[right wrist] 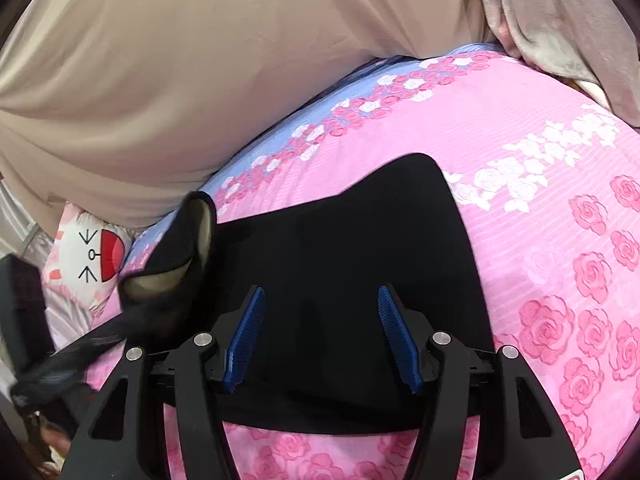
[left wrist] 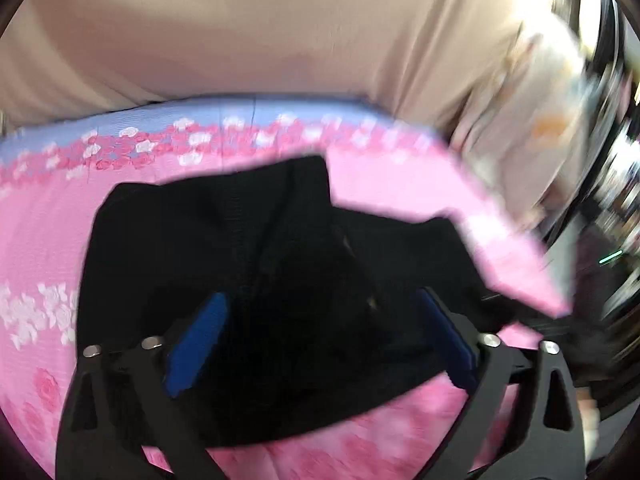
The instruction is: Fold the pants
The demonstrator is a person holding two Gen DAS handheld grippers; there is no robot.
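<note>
Black pants (left wrist: pixel 240 248) lie in a folded heap on the pink rose-patterned bedspread (left wrist: pixel 40 232). My left gripper (left wrist: pixel 324 312) hovers just above them, open and empty, blue pads wide apart. In the right wrist view the pants (right wrist: pixel 360 232) lie flat, with a lifted, turned-over edge (right wrist: pixel 180 256) at the left showing a tan lining. My right gripper (right wrist: pixel 320 304) is open and empty over the near part of the pants. The left wrist view is motion-blurred.
A beige pillow (right wrist: pixel 160 80) lies along the far side of the bedspread (right wrist: pixel 560 240). A grey-pink blanket (right wrist: pixel 560 32) is bunched at the back right. A cartoon-face cushion (right wrist: pixel 92 256) sits at the left edge. A flap of the bedspread (left wrist: pixel 460 216) overlaps the pants.
</note>
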